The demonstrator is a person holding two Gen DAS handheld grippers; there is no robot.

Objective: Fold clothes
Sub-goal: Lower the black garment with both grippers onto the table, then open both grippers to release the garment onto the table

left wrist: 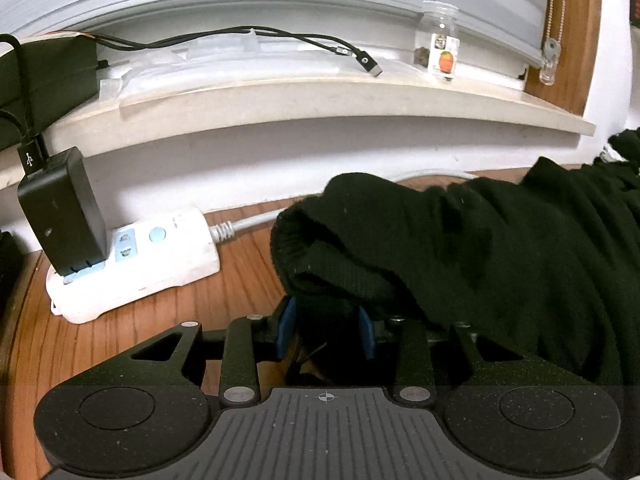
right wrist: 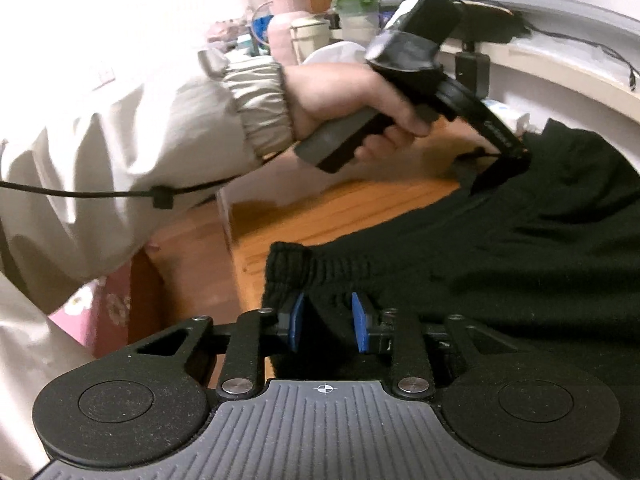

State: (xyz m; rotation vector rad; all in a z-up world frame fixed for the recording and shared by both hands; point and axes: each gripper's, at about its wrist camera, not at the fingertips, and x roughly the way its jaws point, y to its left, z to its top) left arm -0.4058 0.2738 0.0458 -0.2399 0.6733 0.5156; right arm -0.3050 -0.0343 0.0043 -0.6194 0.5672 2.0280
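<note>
Nearest the lens in the left wrist view, the left gripper (left wrist: 326, 326) has its blue pads (left wrist: 286, 326) part-way together on a ribbed cuff of the black garment (left wrist: 460, 248), which bulges up over them; the grip looks meant to carry that end across for a fold. Left of it on the wooden table (left wrist: 224, 292) lies a white power strip (left wrist: 160, 256) with a black adapter (left wrist: 60, 212) plugged in, clear of the cloth. Further right the garment spreads toward the wall under the windowsill (left wrist: 320, 100). From the right wrist view, the person's hand (right wrist: 344, 100) holds the left tool at the far edge, while the right gripper (right wrist: 326, 326) straddles the gathered hem just beside the table's edge. No earlier view shows its motion; cloth fills the gap and both pads appear to press it, likely pinning this corner.
</note>
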